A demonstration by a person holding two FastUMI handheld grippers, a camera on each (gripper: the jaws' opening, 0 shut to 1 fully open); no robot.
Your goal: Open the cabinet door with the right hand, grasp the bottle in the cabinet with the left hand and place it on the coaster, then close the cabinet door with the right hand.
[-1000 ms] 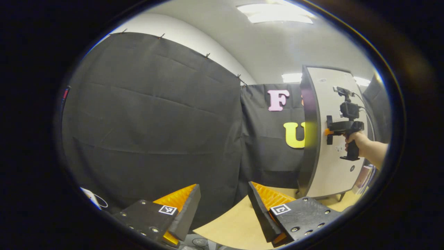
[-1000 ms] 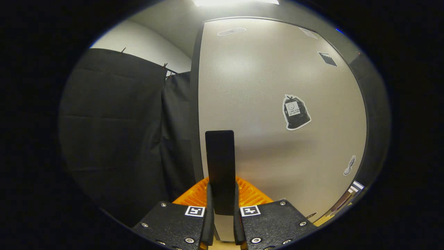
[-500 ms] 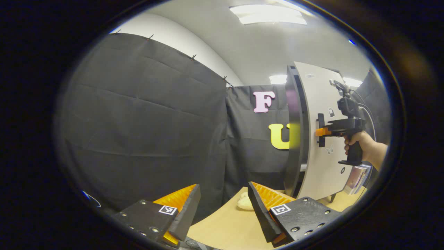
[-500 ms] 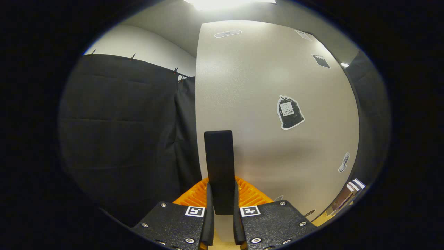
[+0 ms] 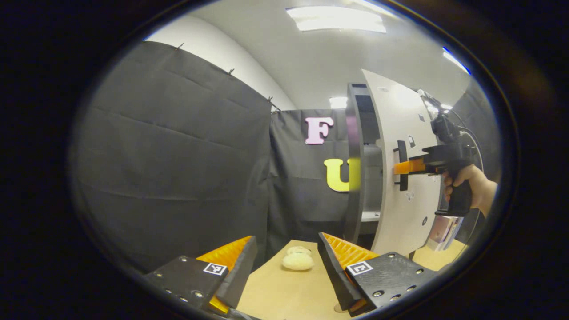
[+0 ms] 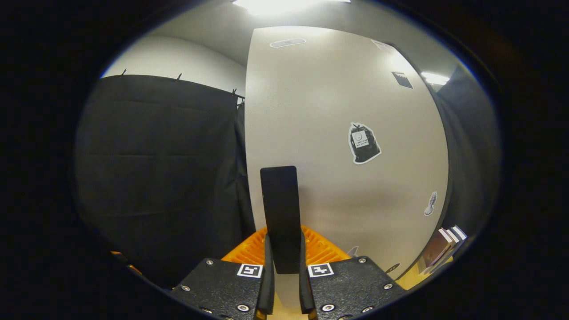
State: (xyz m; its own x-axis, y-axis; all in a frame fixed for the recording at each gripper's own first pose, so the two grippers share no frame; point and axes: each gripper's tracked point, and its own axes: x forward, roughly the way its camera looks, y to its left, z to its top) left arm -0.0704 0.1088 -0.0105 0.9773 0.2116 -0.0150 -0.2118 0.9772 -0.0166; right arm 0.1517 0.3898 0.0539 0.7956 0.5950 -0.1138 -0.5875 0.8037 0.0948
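Note:
In the right gripper view my right gripper [image 6: 284,249] is shut on the black door handle [image 6: 279,209] of the pale cabinet door [image 6: 338,111]. The left gripper view shows the same door [image 5: 400,129] swung partly open off the dark cabinet frame [image 5: 353,169], with the right gripper [image 5: 406,167] and a hand [image 5: 471,184] on the handle [image 5: 402,164]. A shelf [image 5: 370,215] shows inside; the bottle is hidden. My left gripper [image 5: 286,260] hangs open over the wooden table [image 5: 284,293] with nothing between its fingers.
A small cream-coloured soft object [image 5: 298,260] lies on the table near the cabinet's foot. Books [image 6: 440,251] stand at the door's lower right, also seen as books [image 5: 442,226] behind the door. Black cloth walls close in the left and back.
The cabinet door has swung further open, pulled by the right gripper; the cabinet's inside now shows. My left gripper's view has turned right, bringing the cream object and more table into sight.

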